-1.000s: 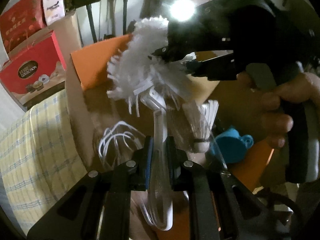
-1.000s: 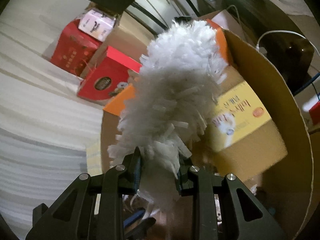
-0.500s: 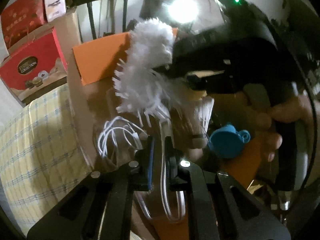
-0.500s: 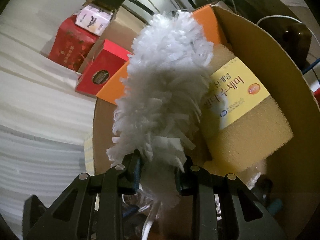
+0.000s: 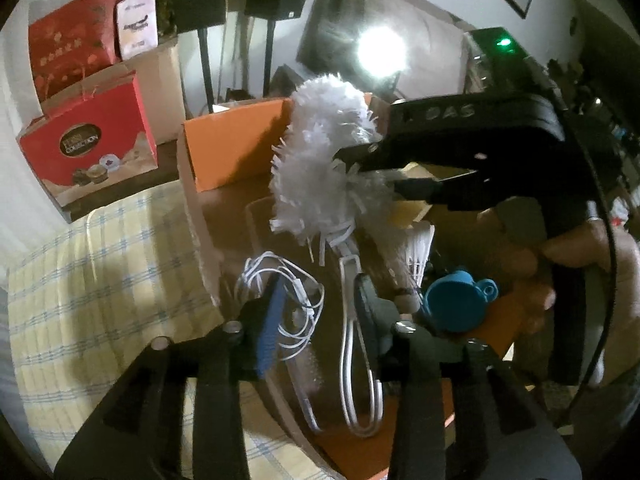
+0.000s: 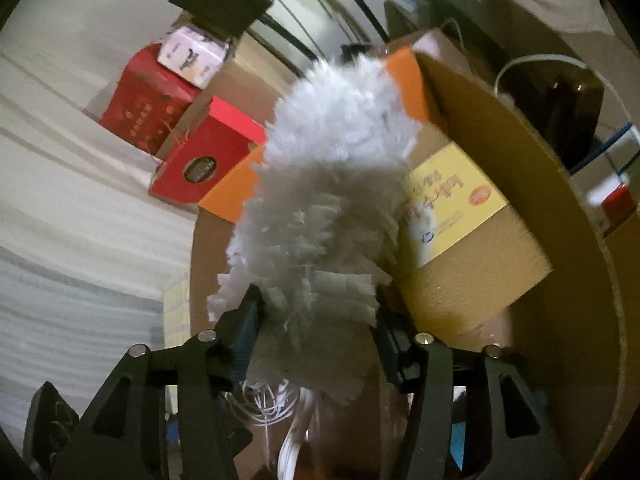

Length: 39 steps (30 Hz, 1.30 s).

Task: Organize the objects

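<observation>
Wider apart now than half a second ago, the left gripper [image 5: 320, 300] fingers: spread, the white duster [image 5: 326, 160] handle loose between them, lying against the right-hand pad rather than pinched. Same change on the right gripper [image 6: 316, 332] — fingers further apart than before, fluffy duster head [image 6: 332, 200] bulging between the pads and brushing both; squeezed or merely resting there, cannot tell. Duster propped over the open cardboard box [image 5: 200, 240], head up ahead of the left fingers, looped handle running back under them.

Hidden or unclear: handle base cut off by the left gripper body; box floor mostly covered by fluff in the right wrist view; yellow-labelled package [image 6: 452, 208] partly behind the duster, print blurred. Hand [image 5: 532, 264] on the right gripper seen only in part, past the right-hand finger.

Counted: one duster, one coiled white cable [image 5: 288, 296] by the left-hand finger, one shuttlecock [image 5: 418, 252], one blue cap-like piece [image 5: 456, 300] beyond the right-hand finger, two red gift boxes [image 5: 92, 148].
</observation>
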Each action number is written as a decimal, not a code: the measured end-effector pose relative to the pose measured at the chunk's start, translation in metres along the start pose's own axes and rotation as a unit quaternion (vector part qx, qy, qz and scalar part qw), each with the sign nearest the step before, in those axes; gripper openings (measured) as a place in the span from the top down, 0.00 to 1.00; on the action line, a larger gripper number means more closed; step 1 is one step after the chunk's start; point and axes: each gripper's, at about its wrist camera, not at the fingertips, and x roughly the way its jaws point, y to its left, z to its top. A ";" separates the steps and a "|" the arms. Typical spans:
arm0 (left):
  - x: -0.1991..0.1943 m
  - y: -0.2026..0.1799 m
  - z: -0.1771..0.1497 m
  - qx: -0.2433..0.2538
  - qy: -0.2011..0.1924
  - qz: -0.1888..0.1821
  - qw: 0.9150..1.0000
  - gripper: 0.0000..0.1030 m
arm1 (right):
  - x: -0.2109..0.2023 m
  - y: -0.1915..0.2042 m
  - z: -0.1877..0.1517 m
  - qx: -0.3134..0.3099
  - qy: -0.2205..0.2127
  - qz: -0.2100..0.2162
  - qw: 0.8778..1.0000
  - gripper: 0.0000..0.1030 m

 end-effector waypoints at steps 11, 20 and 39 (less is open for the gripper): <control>-0.023 -0.002 -0.005 0.009 -0.035 0.043 0.998 0.34 | -0.032 0.037 -0.021 -0.087 -0.068 -0.071 0.991 0.30; -0.041 0.006 -0.010 -0.007 -0.054 0.051 0.997 0.16 | -0.041 0.055 -0.048 -0.142 -0.086 -0.102 0.981 0.22; -0.096 0.028 -0.044 -0.043 -0.094 0.095 0.990 0.00 | -0.056 0.089 -0.116 -0.235 -0.135 -0.140 0.952 0.01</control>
